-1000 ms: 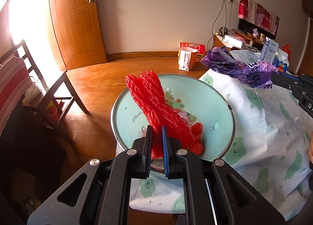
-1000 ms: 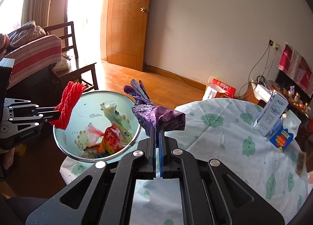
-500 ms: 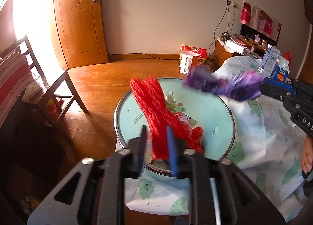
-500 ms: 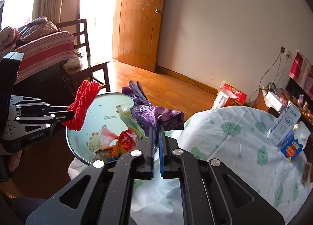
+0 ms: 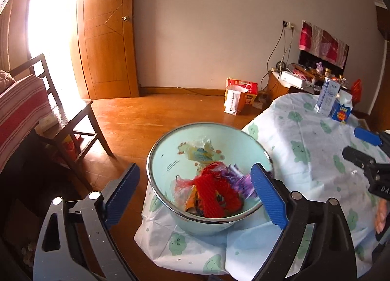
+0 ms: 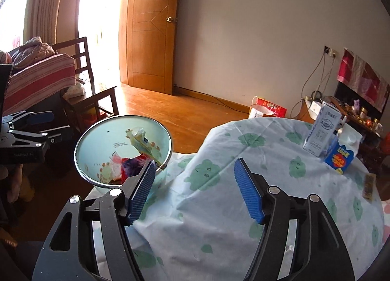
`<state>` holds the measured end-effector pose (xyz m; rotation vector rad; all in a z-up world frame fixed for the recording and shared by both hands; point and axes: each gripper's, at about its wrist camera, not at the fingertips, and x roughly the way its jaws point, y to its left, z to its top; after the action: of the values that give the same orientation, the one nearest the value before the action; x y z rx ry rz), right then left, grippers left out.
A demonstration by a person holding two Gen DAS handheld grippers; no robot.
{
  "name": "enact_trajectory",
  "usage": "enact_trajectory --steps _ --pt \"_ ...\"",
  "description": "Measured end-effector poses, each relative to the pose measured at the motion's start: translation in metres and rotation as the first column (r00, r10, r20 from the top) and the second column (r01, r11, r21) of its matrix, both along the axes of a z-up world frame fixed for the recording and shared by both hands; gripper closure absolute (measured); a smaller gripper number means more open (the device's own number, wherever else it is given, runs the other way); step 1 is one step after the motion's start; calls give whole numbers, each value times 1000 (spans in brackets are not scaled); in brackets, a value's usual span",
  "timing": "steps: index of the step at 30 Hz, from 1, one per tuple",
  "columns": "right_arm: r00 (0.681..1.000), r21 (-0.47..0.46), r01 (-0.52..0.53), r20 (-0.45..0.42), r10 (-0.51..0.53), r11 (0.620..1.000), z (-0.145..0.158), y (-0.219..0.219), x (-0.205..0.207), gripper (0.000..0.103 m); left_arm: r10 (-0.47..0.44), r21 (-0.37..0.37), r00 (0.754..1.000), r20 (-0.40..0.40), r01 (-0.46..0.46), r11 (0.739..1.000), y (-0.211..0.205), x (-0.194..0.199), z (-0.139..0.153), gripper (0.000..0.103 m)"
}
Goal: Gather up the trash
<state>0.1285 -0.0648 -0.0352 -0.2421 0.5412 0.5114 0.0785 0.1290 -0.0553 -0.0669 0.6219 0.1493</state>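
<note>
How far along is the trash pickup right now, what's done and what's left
Done: the red mesh and purple wrapper lie in the bin. In hand: nothing; the left gripper and right gripper have just been opening and are empty. Left: perhaps the cartons and small bar on the table.

We see the red mesh (image 5: 214,195) and the purple wrapper (image 5: 237,179) in the bin (image 5: 168,149) only as a smear, their edges lost in blur. In the right wrist view, a blue finger (image 6: 142,189) covers part of the bin's rim and its contents. The print on the tall white carton (image 6: 321,132) is too small to read. The right gripper (image 5: 363,146) is cut off by the left wrist view's edge.
</note>
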Motion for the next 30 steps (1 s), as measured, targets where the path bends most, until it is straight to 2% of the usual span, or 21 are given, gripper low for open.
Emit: enact_trajectory --steps 11,30 --pt "998 82 51 32 -54 995 11 -42 -20 31 -18 20 998 65 17 1000 -20 -17 30 10" --pt "996 92 50 63 -56 994 21 -42 -30 29 -20 30 996 85 18 999 -25 -23 36 8"
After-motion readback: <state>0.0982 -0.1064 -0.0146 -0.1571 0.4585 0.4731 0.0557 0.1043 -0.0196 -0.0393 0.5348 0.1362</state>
